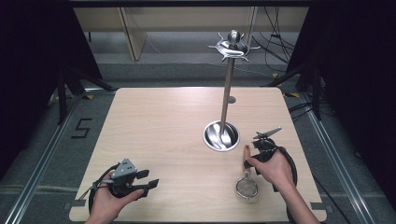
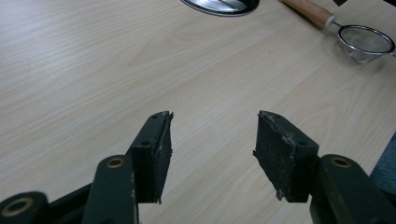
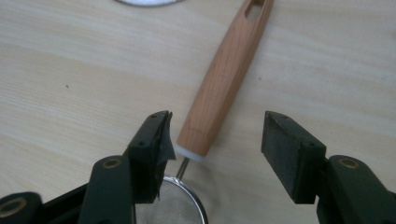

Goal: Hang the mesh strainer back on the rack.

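Wooden strainer handle (image 3: 227, 79) lies between my right gripper's (image 3: 215, 133) wide-apart fingers, while my left gripper (image 2: 212, 135) gapes wide over bare table (image 2: 93, 70).

one strainer (image 1: 246, 185), one utensil stand (image 1: 222, 133), two grippers.

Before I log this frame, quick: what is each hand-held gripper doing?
Left hand-held gripper: open, holding nothing, over bare table.
Right hand-held gripper: open, jaws either side of the strainer handle, not clamped.
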